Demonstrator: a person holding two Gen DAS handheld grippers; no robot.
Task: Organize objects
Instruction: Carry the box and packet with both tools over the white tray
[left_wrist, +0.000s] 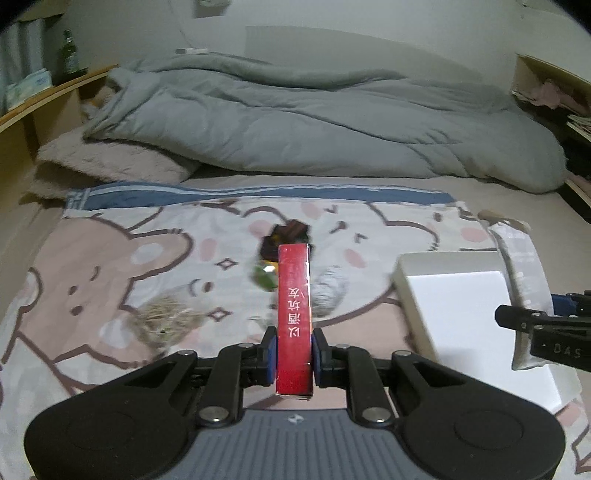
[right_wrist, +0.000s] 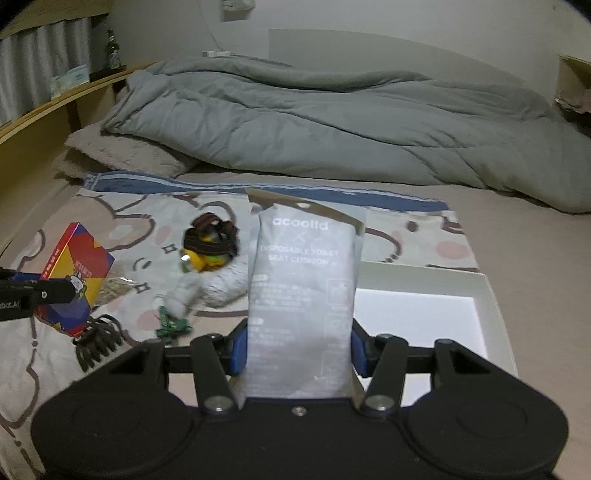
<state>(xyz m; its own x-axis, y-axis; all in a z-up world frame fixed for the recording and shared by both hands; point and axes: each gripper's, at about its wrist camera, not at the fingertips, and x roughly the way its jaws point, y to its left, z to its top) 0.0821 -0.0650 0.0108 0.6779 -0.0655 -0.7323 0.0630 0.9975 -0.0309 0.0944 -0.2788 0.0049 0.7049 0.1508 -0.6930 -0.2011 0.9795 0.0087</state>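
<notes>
Left tool (left_wrist: 294, 345): clamped on a slim red box (left_wrist: 294, 317), blue pads pressing its two broad faces, narrow edge with white characters turned up. The box stands out ahead of the tool, clear of the bed. Seen from the right wrist view, the same box (right_wrist: 75, 275) shows a red, yellow and blue face.

Right tool (right_wrist: 299, 349): closed at a middling width on a grey packet (right_wrist: 304, 291) printed "disposable toilet seat cushion". The packet stands upright between the pads and hides what lies directly ahead.

Below both tools lies a cartoon bear blanket (left_wrist: 110, 266) spread on the bed. Ahead and left of the right tool lie a yellow toy with a dark striped band (right_wrist: 207, 245), a small green item (right_wrist: 171, 326), a pale wrapped bundle (right_wrist: 221, 284) and a black claw hair clip (right_wrist: 98, 341). These are blurred in the left wrist view.

An open white box (right_wrist: 495, 295) rests on the bed just right of the right tool, partly behind the packet; its inside shows bare white.

Beyond both tools, a rumpled grey duvet (left_wrist: 314, 118) fills the far part of the bed.
</notes>
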